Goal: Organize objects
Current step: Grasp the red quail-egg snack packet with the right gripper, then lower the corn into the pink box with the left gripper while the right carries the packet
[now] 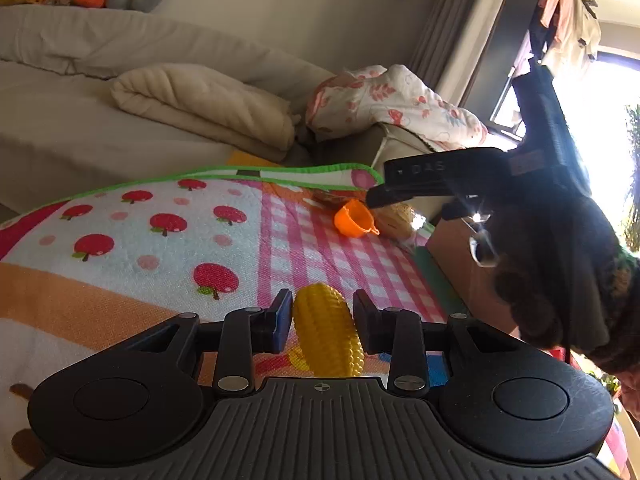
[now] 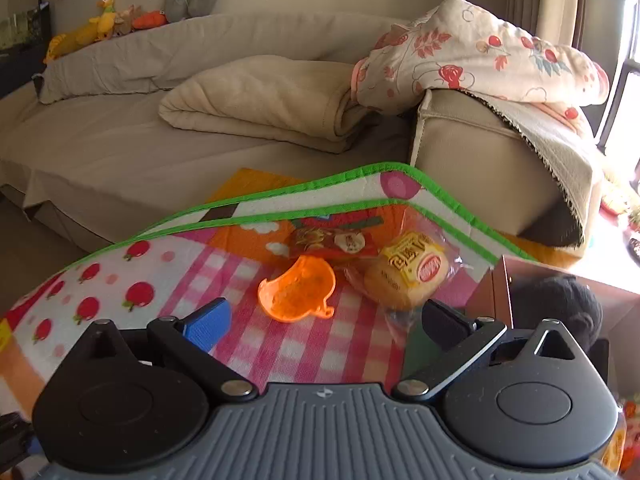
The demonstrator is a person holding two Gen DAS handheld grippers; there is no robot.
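A yellow toy corn cob (image 1: 328,334) lies on the patterned play mat (image 1: 160,248), between the fingers of my left gripper (image 1: 323,322). The jaws stand close on both sides of it, with a small gap on the right. An orange toy cup (image 1: 355,220) lies on its side farther off, seen too in the right wrist view (image 2: 298,290). Beside it lie a wrapped bun (image 2: 406,278) and a red snack packet (image 2: 334,242). My right gripper (image 2: 326,322) is open and empty just short of the cup and bun; it also shows from the left wrist view (image 1: 440,178).
A beige sofa (image 2: 160,152) with a folded cream blanket (image 2: 260,100) and a floral quilt (image 2: 480,56) stands behind the mat. A brown cardboard box (image 2: 496,296) sits at the mat's right edge. Plush toys (image 2: 104,20) line the sofa back.
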